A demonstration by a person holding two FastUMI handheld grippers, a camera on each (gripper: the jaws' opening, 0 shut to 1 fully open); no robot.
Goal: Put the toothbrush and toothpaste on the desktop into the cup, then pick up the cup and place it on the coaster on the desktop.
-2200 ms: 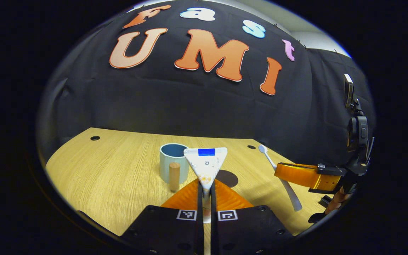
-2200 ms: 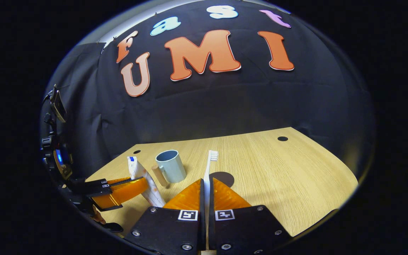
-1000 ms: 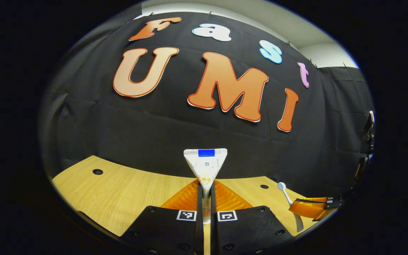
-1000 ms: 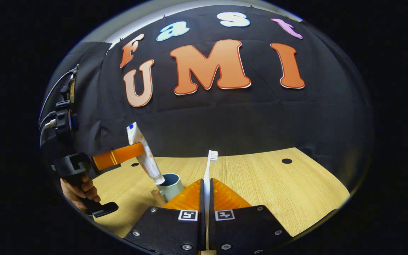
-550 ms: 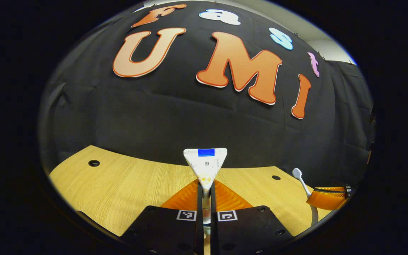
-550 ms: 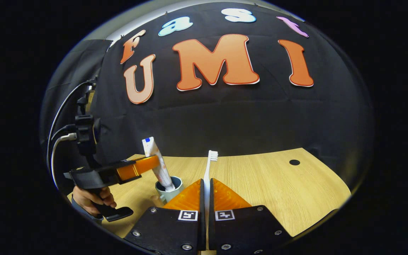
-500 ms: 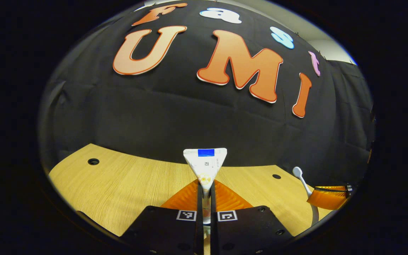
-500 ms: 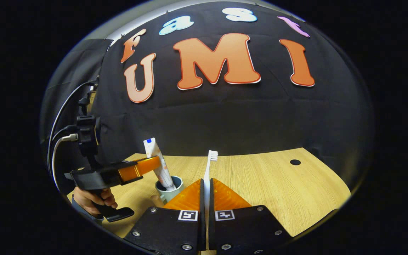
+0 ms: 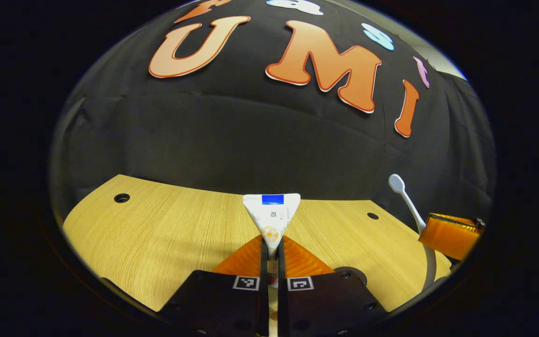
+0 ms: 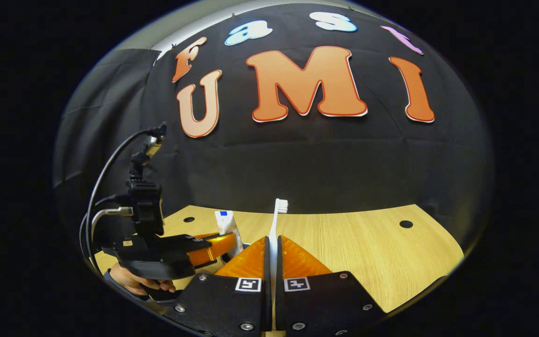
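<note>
1. My left hand-held gripper (image 9: 272, 255) is clamped on the white toothpaste tube with a blue patch at its flat end (image 9: 272, 216); both fingers press its lower body and the flat end stands up.
2. In the right gripper view that same left hand-held gripper (image 10: 222, 247) sits low toward the near left corner of the light wooden bench (image 10: 367, 243), with the toothpaste tube (image 10: 226, 225) rising from it nearly upright. A hand (image 10: 134, 283) grips its handle.
3. I cannot make out the cup in either view. I judge the tube's lower end is at or inside it, hidden behind the fingers, but I cannot confirm how deep it sits.
4. My right hand-held gripper (image 10: 272, 255) is closed on the slim white plastic toothbrush (image 10: 276, 220), bristle head up. In the left gripper view the toothbrush (image 9: 405, 196) shows near the bench's right edge, held by the right hand-held gripper (image 9: 447, 229).
5. A dark round coaster (image 9: 351, 272) peeks out just beside my left fingers on the bench.
6. Risks as I judge them: letting go of the tube while it leans could tip it against the rim and topple the cup, or let it fall out.
7. The two hand-held grippers are near each other. Bringing the toothbrush in before the left one withdraws could knock them together or nudge the cup off its spot.
8. With the cup hidden, a blind release may miss the opening altogether.
</note>
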